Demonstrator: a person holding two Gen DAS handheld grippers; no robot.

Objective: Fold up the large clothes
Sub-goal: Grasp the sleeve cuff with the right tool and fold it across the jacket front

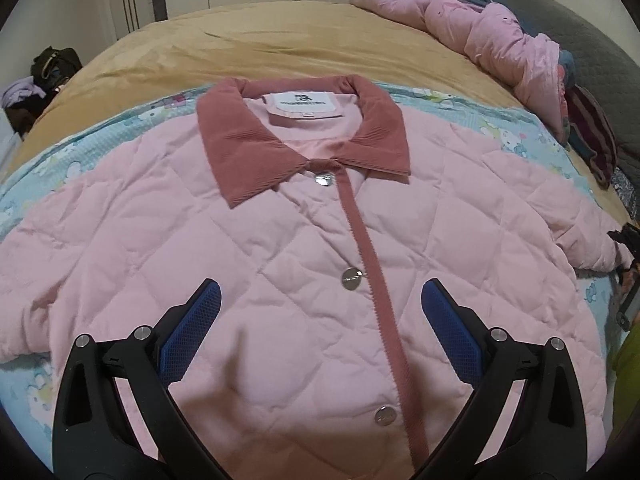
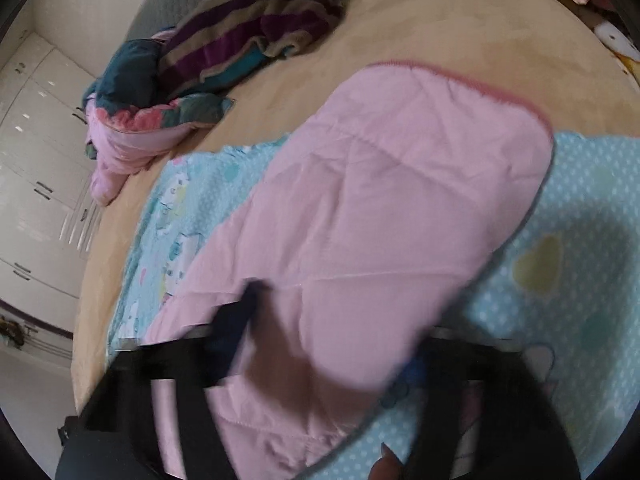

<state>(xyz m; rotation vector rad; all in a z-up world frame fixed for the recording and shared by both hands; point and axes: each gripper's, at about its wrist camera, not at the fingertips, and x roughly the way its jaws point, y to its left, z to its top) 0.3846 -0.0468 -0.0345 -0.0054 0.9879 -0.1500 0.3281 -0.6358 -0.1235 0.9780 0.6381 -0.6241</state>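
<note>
A pink quilted jacket (image 1: pixel 280 232) lies face up and buttoned on a light blue patterned sheet (image 1: pixel 100 140), with a dark pink corduroy collar (image 1: pixel 296 140) and silver buttons (image 1: pixel 352 279). My left gripper (image 1: pixel 320 312) is open and empty, hovering over the jacket's chest. My right gripper (image 2: pixel 332 340) is open, its blurred jaws standing on either side of the jacket's sleeve (image 2: pixel 380 200), whose cuff (image 2: pixel 460 80) points away. The right gripper also shows at the right edge of the left wrist view (image 1: pixel 628 256), by the sleeve end.
The sheet lies on a tan bed cover (image 1: pixel 280 40). A crumpled pink coat (image 1: pixel 480 32) and striped fabric (image 2: pixel 256 36) are piled by the grey headboard (image 1: pixel 592 52). White cabinets (image 2: pixel 36 152) stand beyond the bed.
</note>
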